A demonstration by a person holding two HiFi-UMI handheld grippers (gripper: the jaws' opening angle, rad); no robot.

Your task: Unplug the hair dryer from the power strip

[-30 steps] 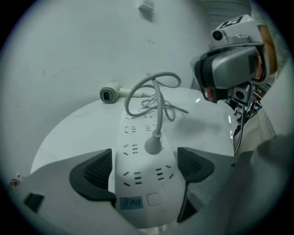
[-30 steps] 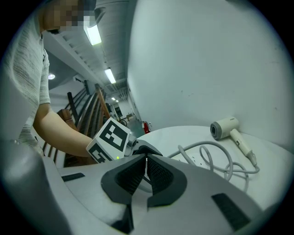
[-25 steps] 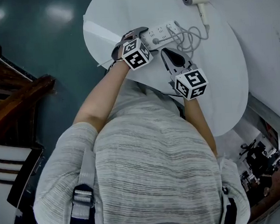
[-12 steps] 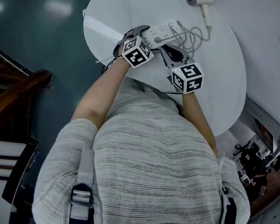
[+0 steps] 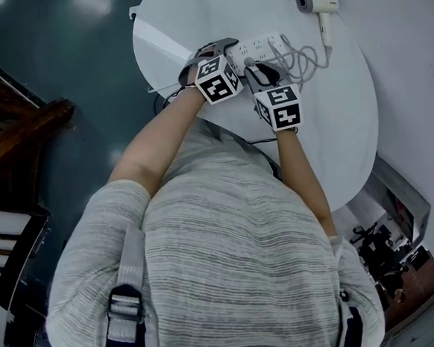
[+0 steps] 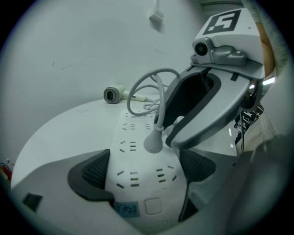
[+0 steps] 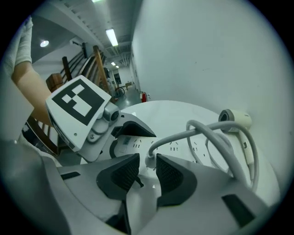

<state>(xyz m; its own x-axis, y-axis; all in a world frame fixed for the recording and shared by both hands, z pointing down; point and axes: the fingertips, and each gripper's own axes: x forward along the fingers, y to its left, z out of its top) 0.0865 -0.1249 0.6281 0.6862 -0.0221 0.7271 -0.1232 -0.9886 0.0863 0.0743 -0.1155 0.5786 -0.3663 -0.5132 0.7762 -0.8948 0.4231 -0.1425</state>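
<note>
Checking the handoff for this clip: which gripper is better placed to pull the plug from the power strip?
Right. The right gripper has its jaws on either side of the plug, narrowly apart. The left gripper is clamped on the power strip, so it looks better used for holding that down.

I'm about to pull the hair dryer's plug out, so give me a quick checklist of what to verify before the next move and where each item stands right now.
1. Power strip braced: the left gripper has its pads against both sides of the strip's near end. Ok.
2. Right gripper lined up: the plug sits just at its jaw tips. Ok.
3. Plug clamped: the right jaws stand apart, not closed on it. Not ok.
4. Cable free to follow: it loops loosely beside the right jaw. Whether it would snag, cannot tell.
5. Hair dryer out of the way: it lies on the table, apart from both grippers. Ok.
</note>
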